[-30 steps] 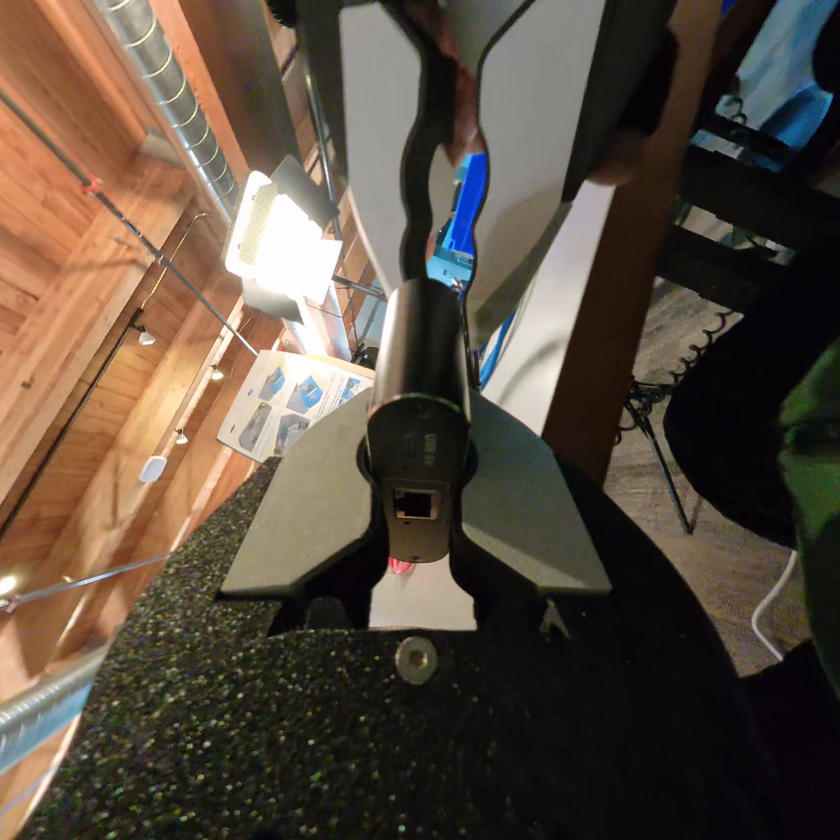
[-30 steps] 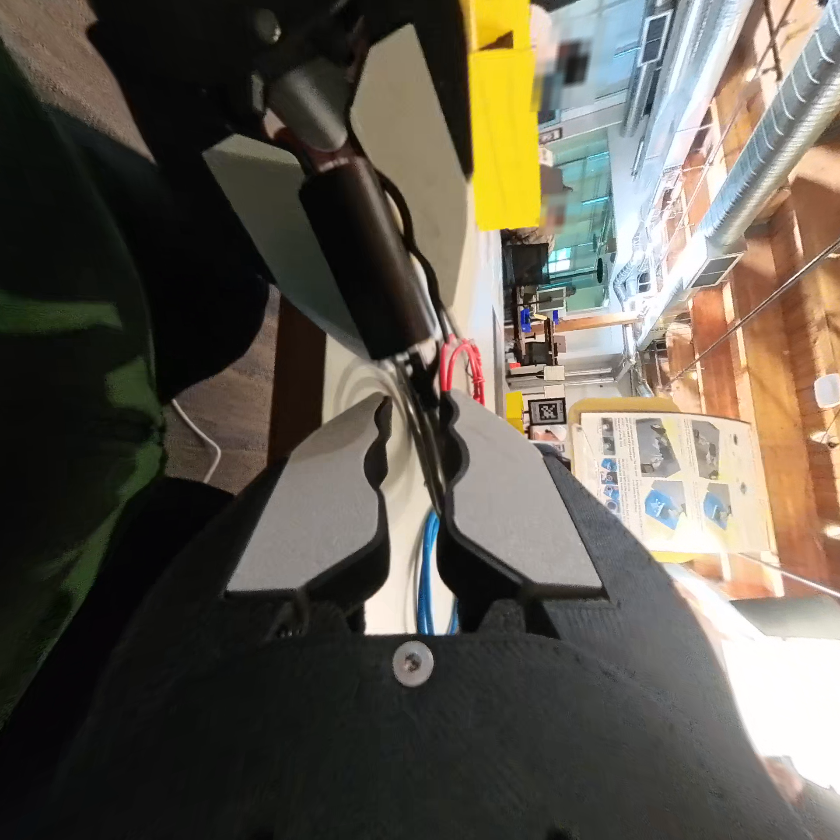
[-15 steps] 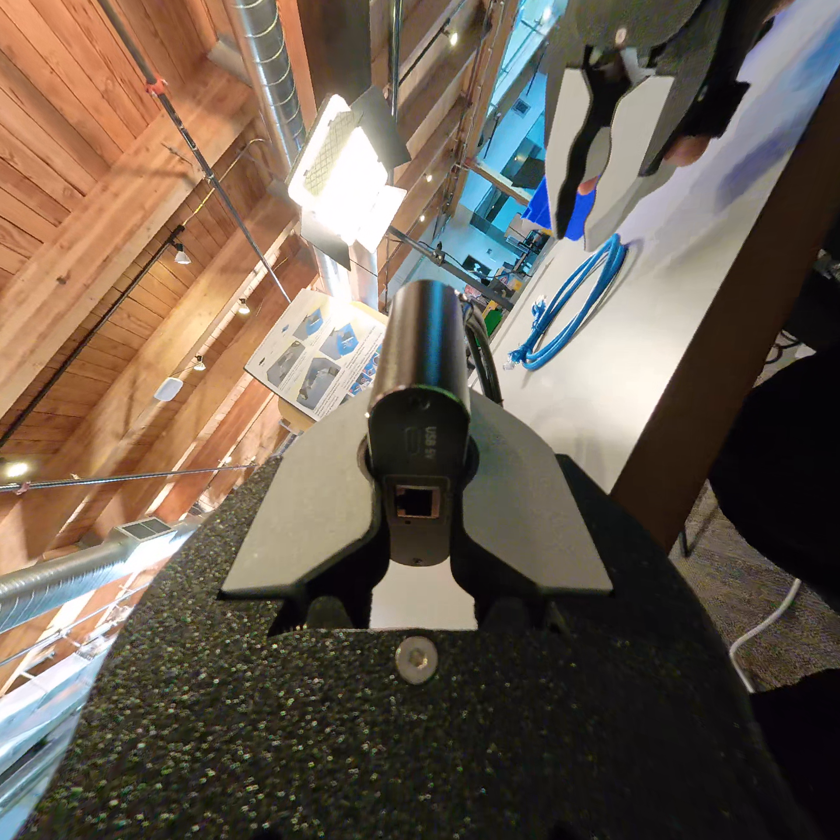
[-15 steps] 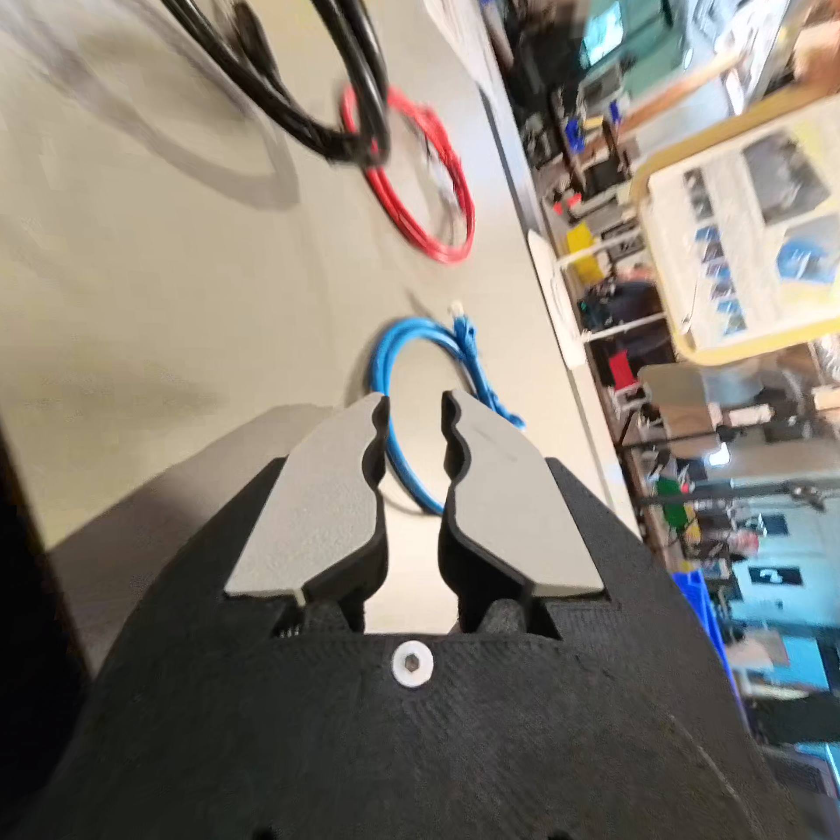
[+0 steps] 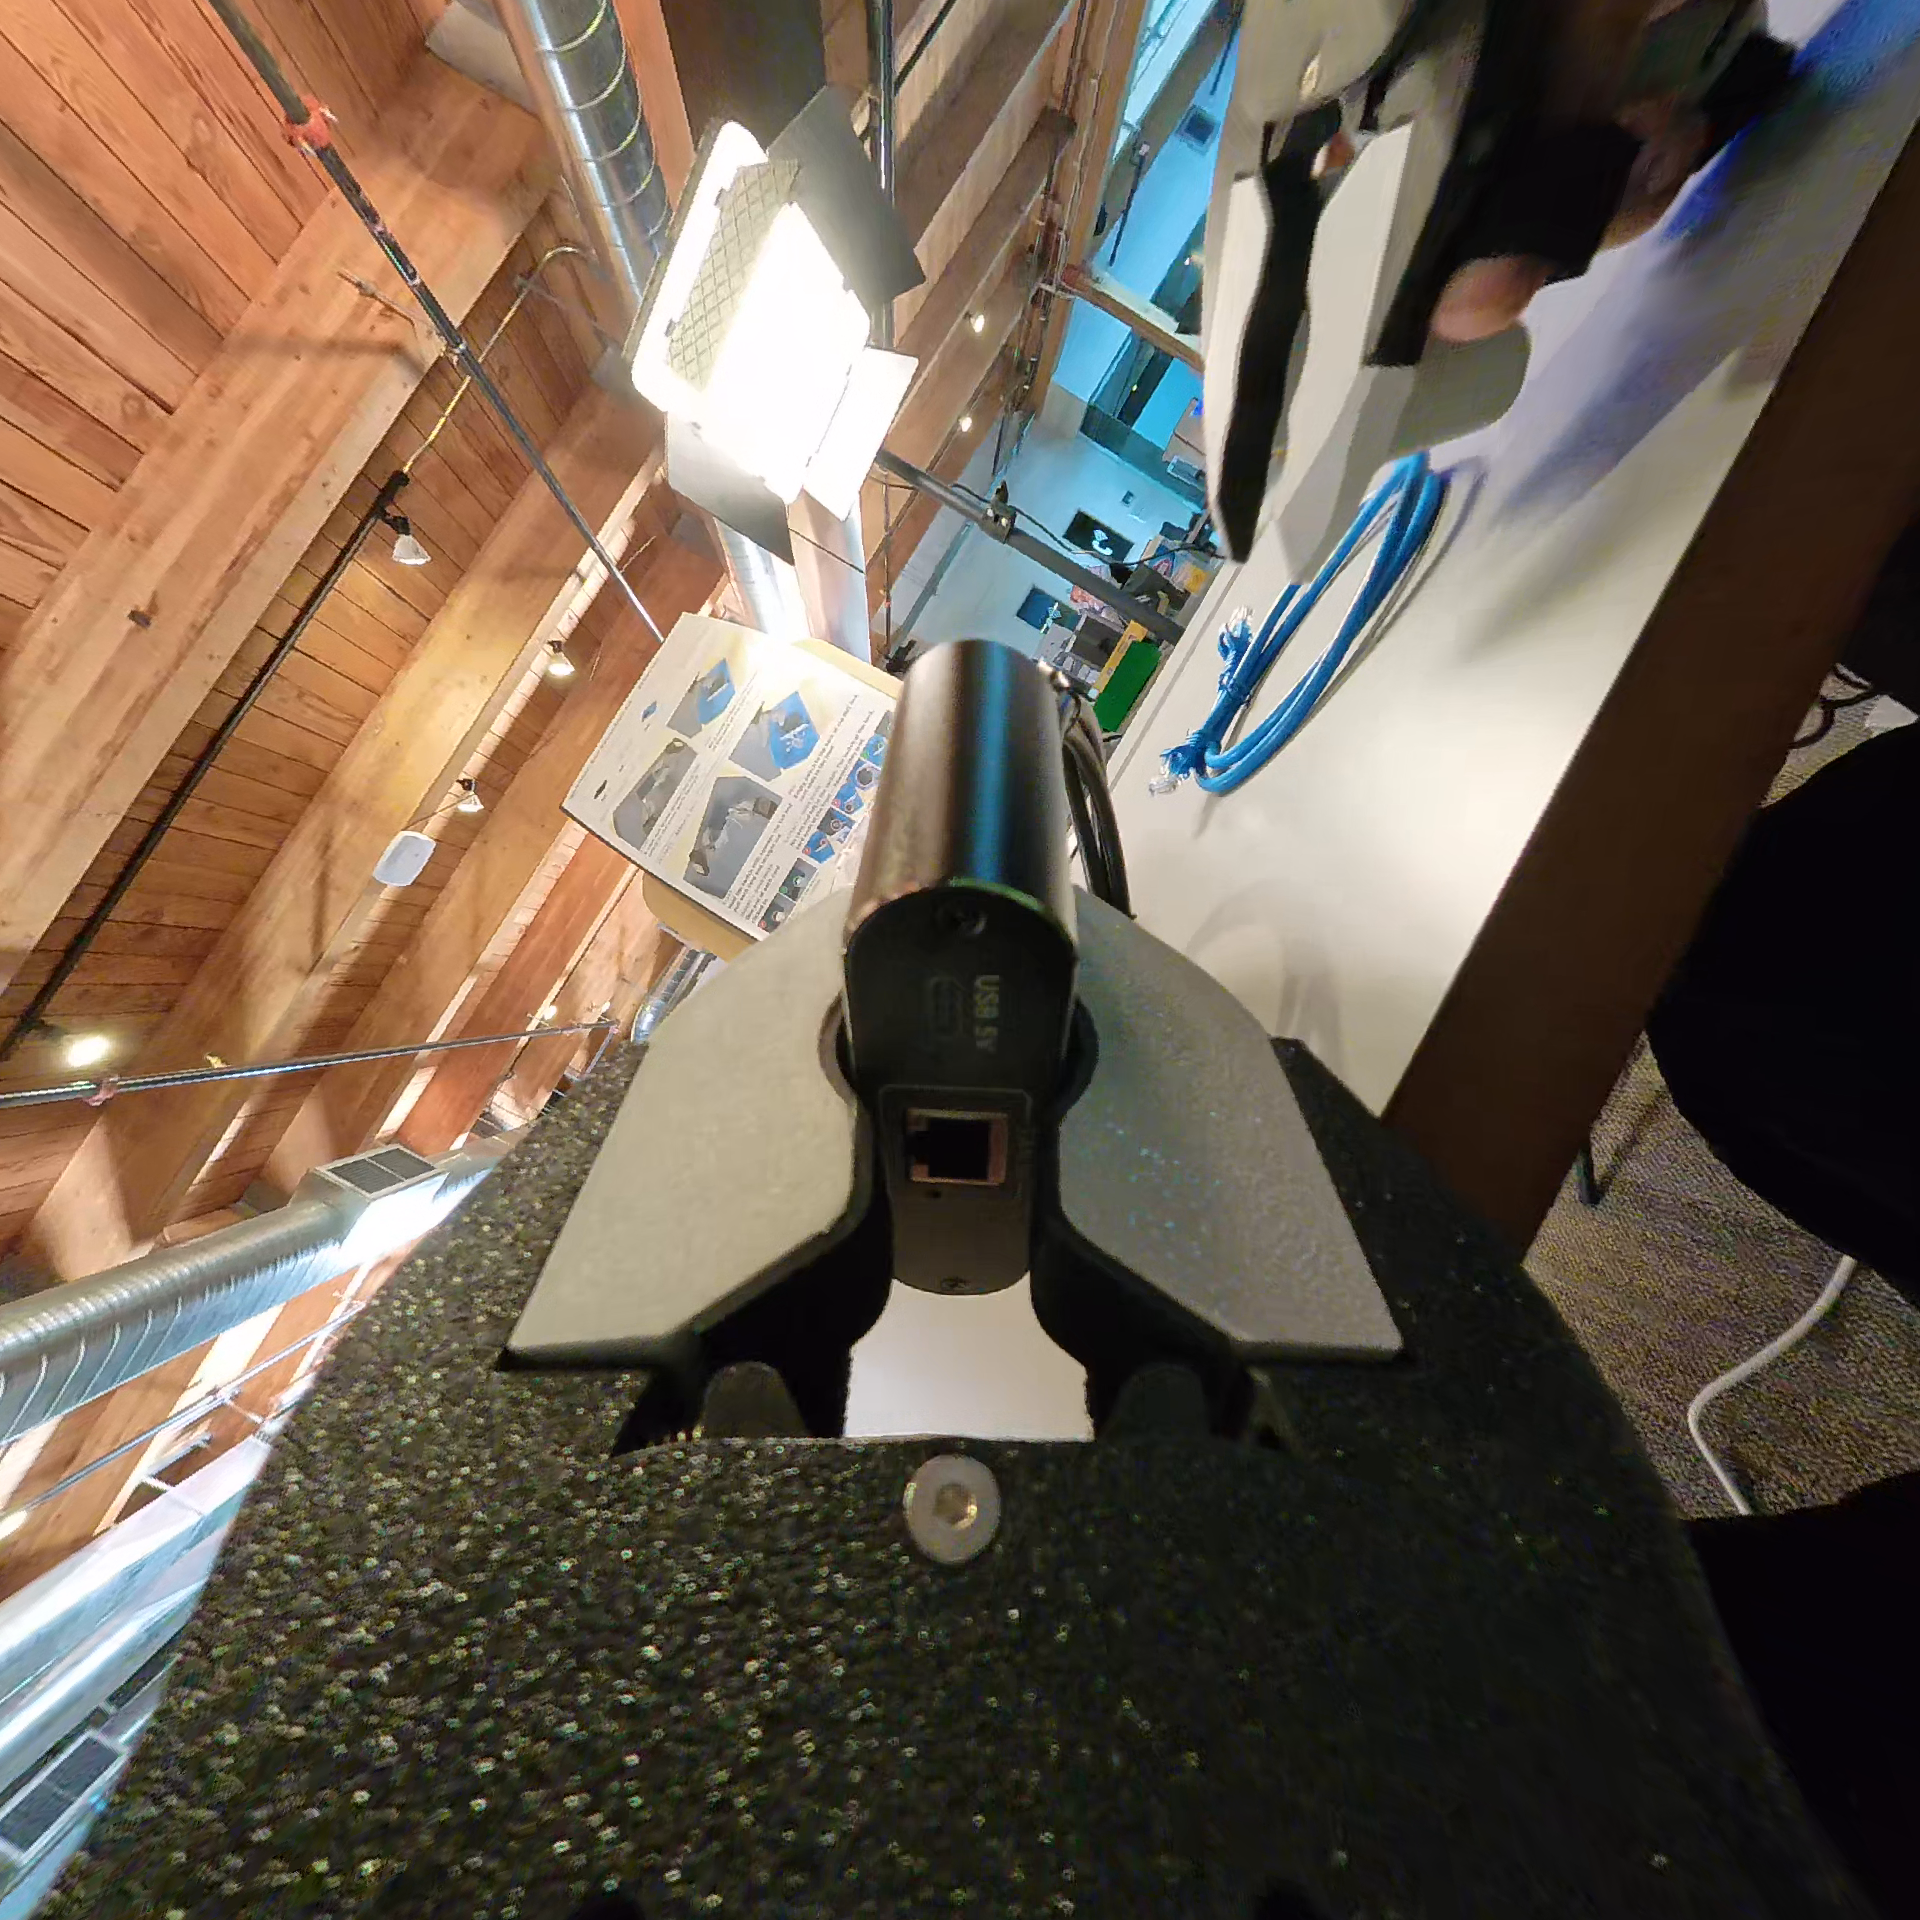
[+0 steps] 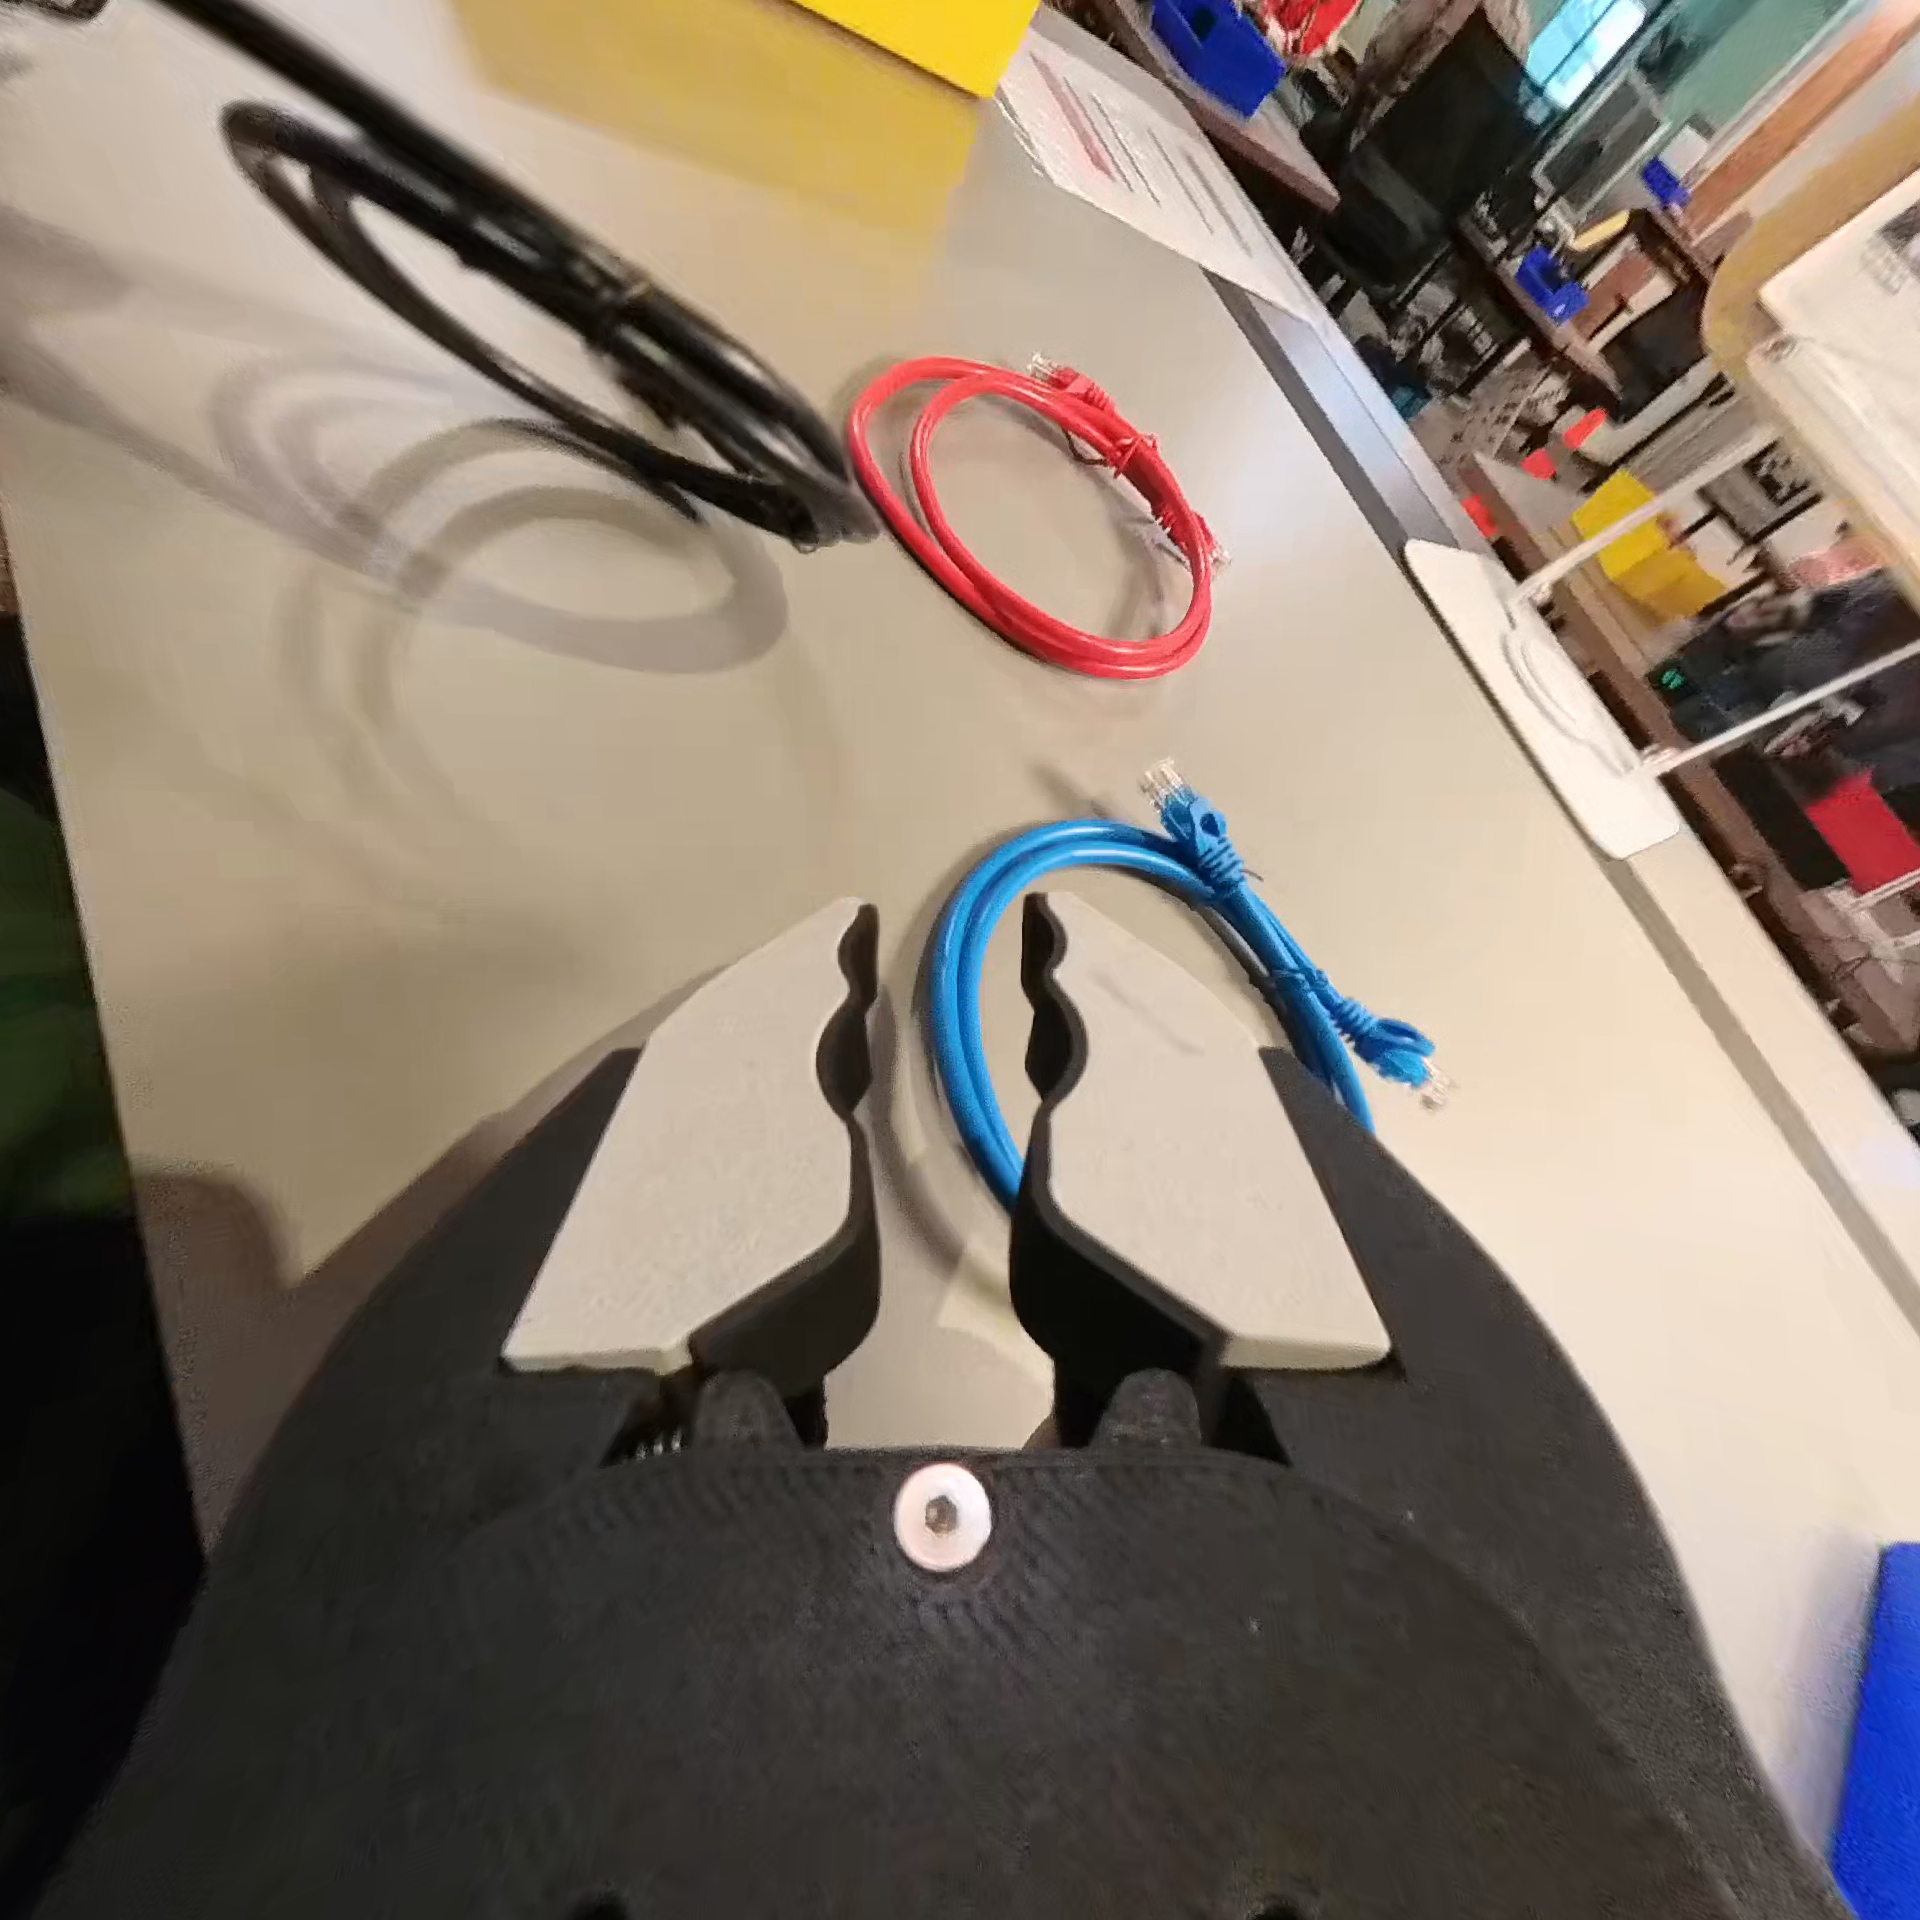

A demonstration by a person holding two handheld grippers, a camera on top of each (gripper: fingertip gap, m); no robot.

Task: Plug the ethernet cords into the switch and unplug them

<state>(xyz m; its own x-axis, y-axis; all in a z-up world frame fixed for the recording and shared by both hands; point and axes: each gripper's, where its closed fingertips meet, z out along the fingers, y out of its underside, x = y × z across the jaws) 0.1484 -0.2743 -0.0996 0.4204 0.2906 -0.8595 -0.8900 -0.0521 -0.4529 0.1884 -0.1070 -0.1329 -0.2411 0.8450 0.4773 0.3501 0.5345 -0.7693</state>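
Observation:
My left gripper [image 5: 961,935] is shut on a black rounded switch [image 5: 977,790], held up off the table's near edge, with one empty port [image 5: 951,1143] facing the camera. A black cable [image 5: 1101,821] runs from its far end. My right gripper [image 6: 951,914] is open and empty, just over the near loop of a coiled blue ethernet cord [image 6: 966,1039] lying on the grey table [image 6: 520,831]. A coiled red ethernet cord [image 6: 1039,520] lies farther off. In the left wrist view the right gripper [image 5: 1278,312] hovers over the blue cord [image 5: 1320,644].
A coiled black cable [image 6: 582,301] hangs at the far left of the table. A yellow box [image 6: 769,62] and a sheet of paper [image 6: 1143,156] sit at the back. A clear stand [image 6: 1538,675] is at the right edge. A blue object [image 6: 1881,1766] is near right. My hands' fingertips stand some 20 centimeters from each other.
My right gripper has left the black cable at the switch and swung over the table to the blue cord. My left gripper still holds the switch and has tilted a little.

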